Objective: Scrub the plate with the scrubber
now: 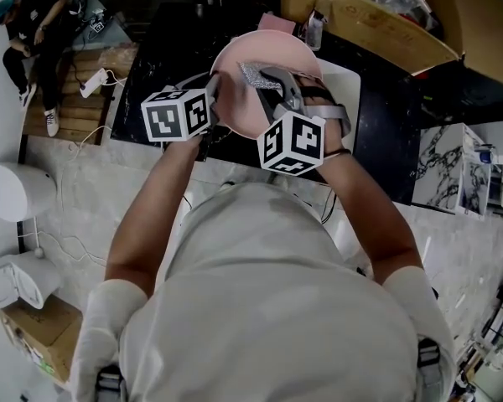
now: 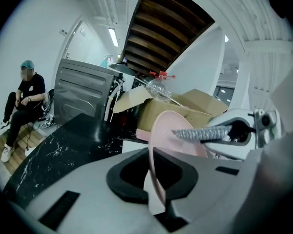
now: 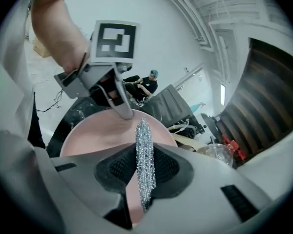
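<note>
Left claw first: its pads are clamped on the rim of the pink plate, which stands edge-on between them, held up over the black marble table. Right claw is pinched tight on the silver mesh scrubber, the strip upright between its pads and the far end laid against the plate's face. Beyond the plate, an open cardboard box sits at the table's far side. Off to the left, a person sits on wooden steps.
</note>
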`<control>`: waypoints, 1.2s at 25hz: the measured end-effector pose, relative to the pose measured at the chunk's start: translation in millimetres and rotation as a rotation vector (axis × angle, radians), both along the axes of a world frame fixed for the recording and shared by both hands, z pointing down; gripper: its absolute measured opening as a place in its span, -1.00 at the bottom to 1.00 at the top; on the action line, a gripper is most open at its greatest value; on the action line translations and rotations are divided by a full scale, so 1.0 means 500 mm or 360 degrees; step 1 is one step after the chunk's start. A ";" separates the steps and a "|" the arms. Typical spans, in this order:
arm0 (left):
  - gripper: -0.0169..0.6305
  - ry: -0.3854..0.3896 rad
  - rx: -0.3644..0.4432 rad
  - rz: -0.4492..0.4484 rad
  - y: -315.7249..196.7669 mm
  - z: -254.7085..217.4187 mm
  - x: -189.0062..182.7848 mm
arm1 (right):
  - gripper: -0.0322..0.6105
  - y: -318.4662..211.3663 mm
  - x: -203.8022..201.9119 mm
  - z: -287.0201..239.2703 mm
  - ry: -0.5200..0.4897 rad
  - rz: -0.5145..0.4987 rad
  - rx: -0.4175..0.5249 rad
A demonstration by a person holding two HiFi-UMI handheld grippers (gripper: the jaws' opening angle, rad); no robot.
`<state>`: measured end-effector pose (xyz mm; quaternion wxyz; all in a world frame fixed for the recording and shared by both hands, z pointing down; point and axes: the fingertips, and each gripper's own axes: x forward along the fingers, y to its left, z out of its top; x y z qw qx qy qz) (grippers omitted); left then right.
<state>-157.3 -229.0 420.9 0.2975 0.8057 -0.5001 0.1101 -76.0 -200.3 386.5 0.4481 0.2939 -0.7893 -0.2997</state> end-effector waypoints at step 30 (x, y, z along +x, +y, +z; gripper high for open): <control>-0.86 -0.0001 0.0009 -0.0068 -0.057 -0.015 0.052 | -0.66 0.068 0.073 0.149 -0.0078 -0.0120 -0.0532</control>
